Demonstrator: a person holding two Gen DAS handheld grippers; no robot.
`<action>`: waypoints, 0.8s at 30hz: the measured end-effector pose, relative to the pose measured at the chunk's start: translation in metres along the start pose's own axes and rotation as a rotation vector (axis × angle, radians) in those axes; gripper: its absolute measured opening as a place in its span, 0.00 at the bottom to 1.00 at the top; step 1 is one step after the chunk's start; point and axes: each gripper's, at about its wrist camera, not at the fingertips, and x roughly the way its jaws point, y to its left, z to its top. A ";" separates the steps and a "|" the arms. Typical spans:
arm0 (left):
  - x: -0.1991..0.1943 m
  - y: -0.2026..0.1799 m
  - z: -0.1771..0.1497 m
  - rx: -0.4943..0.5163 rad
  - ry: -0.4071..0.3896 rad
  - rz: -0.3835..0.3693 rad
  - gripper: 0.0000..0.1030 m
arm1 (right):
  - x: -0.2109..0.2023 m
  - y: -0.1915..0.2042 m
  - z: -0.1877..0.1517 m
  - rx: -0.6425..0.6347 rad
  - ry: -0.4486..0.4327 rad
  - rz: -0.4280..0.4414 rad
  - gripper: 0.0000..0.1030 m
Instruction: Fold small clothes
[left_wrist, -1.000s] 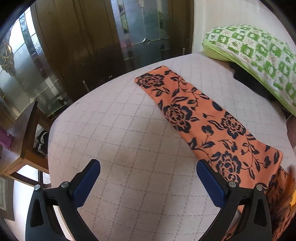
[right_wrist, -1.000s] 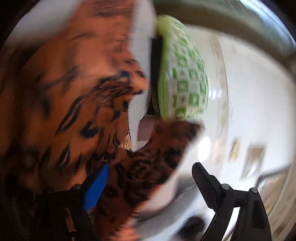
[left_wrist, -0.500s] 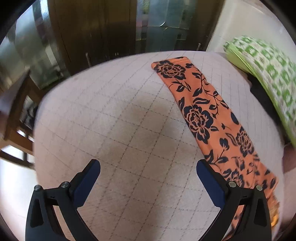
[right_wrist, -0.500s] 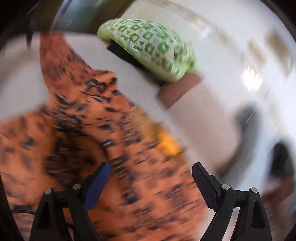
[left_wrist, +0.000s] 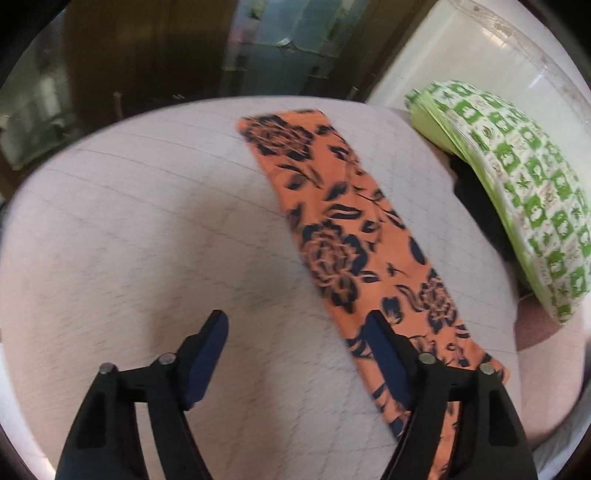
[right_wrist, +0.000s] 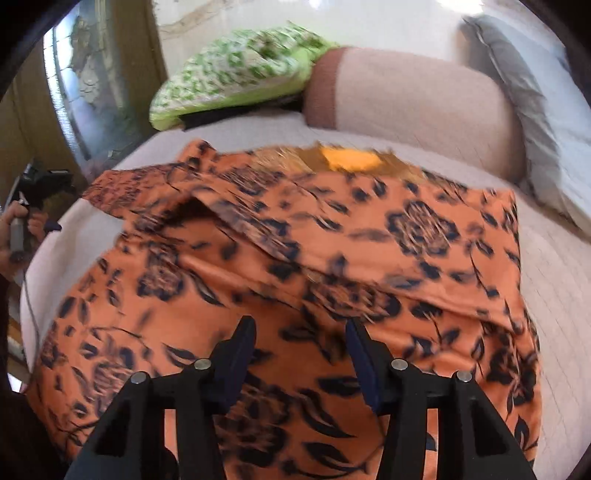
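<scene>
An orange garment with dark blue flowers lies on a pale quilted bed. In the left wrist view one long sleeve or leg of the garment (left_wrist: 351, 236) stretches away diagonally. My left gripper (left_wrist: 295, 332) is open and empty above the bed, its right finger over the garment's near edge. In the right wrist view the garment's wide body (right_wrist: 295, 266) fills the frame, partly folded over, with a yellow patch (right_wrist: 351, 159) at its far edge. My right gripper (right_wrist: 300, 332) is open and empty just above the cloth.
A green-and-white checked pillow (left_wrist: 517, 192) lies at the bed's right side and also shows in the right wrist view (right_wrist: 240, 70). A beige bolster (right_wrist: 413, 96) and a grey pillow (right_wrist: 535, 110) sit behind. Dark wooden glass doors (left_wrist: 184, 55) stand beyond the bed's edge.
Both grippers' jaws have narrowed but stay open. The left gripper swung right toward the garment strip. The right gripper swung round and now looks level over the garment's body.
</scene>
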 end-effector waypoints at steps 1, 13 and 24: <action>0.007 0.000 0.005 -0.011 0.012 -0.012 0.68 | 0.005 -0.003 0.000 0.010 0.025 0.009 0.52; 0.051 0.004 0.079 -0.091 0.015 -0.178 0.45 | 0.000 -0.014 0.025 0.058 -0.005 0.068 0.52; -0.005 -0.027 0.079 0.030 -0.066 -0.271 0.08 | -0.008 -0.045 0.032 0.230 -0.031 0.046 0.52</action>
